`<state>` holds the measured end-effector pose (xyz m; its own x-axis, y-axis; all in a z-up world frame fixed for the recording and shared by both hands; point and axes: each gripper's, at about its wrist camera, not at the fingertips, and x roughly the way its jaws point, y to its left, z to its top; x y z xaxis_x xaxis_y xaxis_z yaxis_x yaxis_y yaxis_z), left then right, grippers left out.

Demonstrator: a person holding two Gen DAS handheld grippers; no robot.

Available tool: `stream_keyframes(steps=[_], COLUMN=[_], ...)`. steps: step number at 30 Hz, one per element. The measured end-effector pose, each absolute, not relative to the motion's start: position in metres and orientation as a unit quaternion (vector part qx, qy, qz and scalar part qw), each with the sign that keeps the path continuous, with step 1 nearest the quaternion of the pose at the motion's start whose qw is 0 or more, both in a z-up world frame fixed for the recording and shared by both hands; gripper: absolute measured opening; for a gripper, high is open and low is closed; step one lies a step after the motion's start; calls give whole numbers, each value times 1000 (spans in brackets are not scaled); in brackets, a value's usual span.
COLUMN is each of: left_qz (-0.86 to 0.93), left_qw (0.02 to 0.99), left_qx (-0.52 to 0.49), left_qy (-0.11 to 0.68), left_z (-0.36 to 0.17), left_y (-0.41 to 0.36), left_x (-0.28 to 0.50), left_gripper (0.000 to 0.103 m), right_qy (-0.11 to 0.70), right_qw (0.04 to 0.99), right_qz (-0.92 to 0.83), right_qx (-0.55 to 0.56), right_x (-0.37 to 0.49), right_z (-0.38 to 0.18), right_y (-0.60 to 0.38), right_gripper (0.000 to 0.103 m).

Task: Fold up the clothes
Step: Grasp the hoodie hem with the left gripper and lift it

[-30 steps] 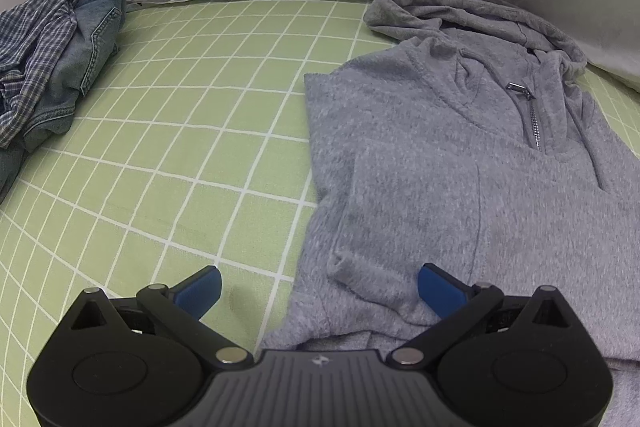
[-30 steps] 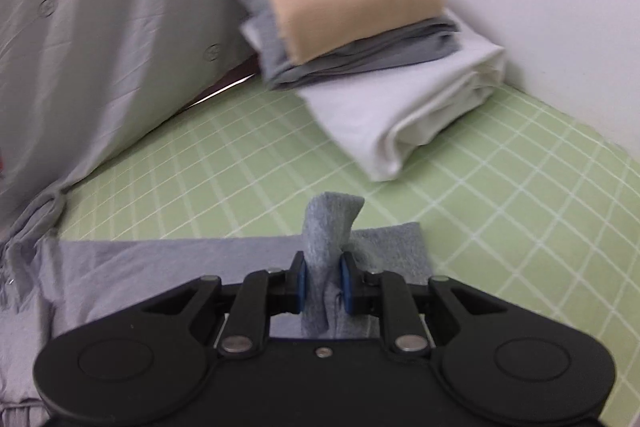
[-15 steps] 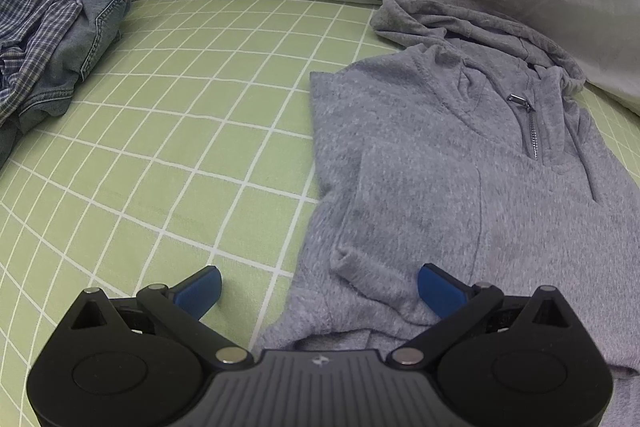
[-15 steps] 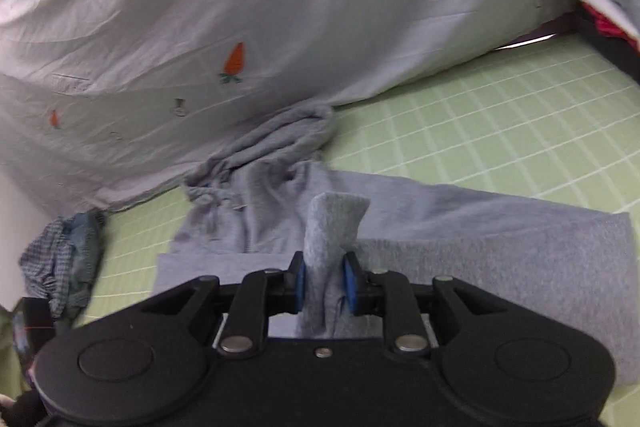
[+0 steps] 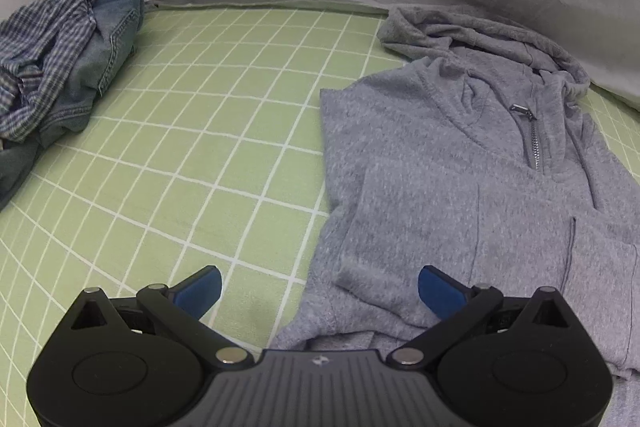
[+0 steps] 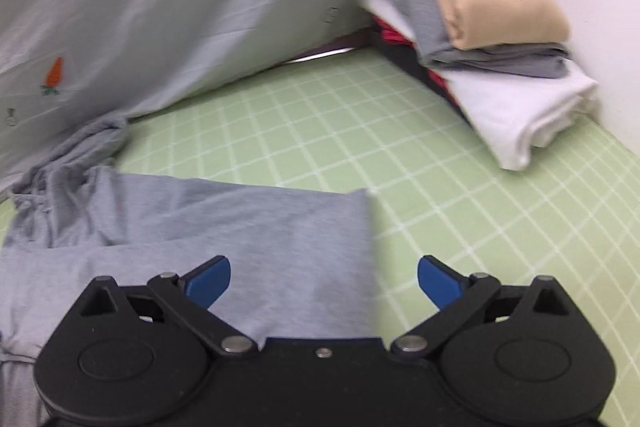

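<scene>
A grey hooded top (image 5: 460, 179) with a short zip lies flat on the green checked sheet (image 5: 200, 147), hood toward the back. My left gripper (image 5: 318, 291) hovers open over its lower left edge, one blue pad (image 5: 200, 291) above the sheet, the other above the fabric. In the right wrist view the grey top (image 6: 240, 227) lies spread with its right edge folded inward. My right gripper (image 6: 324, 281) is opening wide above that edge, and nothing is pinched between its pads.
A crumpled pile of a checked shirt and denim (image 5: 60, 67) sits at the left. A stack of folded clothes (image 6: 480, 39), beige on top, white below, stands at the back right by the wall. A pale quilt (image 6: 180, 7) with carrot prints runs along the back.
The right gripper let go of the grey fold it was pinching, opened wide and swung sideways; the fabric now lies flat. The left gripper stayed open in about the same place.
</scene>
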<state>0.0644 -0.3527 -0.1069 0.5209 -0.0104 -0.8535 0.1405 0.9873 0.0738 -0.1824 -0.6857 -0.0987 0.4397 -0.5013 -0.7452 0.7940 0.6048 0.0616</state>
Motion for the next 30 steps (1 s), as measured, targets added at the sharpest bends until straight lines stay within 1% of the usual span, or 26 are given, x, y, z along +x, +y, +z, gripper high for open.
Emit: stream_keyframes(steps=[4,8,10,12,14,16,17,18,20,24,28,29,30], left_qz=[-68,-127,-158,-189,-218,-247,-260,-272,-294,-301,-297,-300,-303], left_qw=[885,880,873,865,857,844,838,831,819,807,812,813,814], left_qx=[77,101,108,117,121,129,135,140,148,157,142,139,136], left_qy=[455,447,448,450,452,458,461,464,470,483,482,479,476], left_z=[-87,-82,-84,-88,-92,-97,-100,-102,-109,-123,-125,-124,-124], left_y=[-367,-397,-413,-429,-444,-459,-466,-472,-482,-492,-490,-489,-488], left_x=[53,48,46,43,40,37,36,34,32,32,32,31,29], left_gripper=[103,103,100,91,89,82,75,72,69,68,68,66,55], right_qy=[375,375,378,383,388,390,391,392,394,397,400,401,402], right_qw=[789,771,770,774,775,775,775,775,775,773,773,773,773], right_qz=[-441,-457,-458,-457,-455,-451,-450,-448,-446,-444,-441,-440,-439], right_qx=[206,237,234,214,204,207,209,210,213,219,218,218,219], right_x=[-211,-224,-222,-216,-213,-211,-210,-210,-209,-208,-206,-206,-205], right_z=[-115,-125,-125,-124,-125,-126,-127,-128,-130,-132,-132,-133,-134], right_y=[-693,-700,-701,-700,-699,-699,-699,-699,-699,-699,-698,-698,-698], right_gripper=[103,103,103,103,103,103,103,103,103,103,103,103,103])
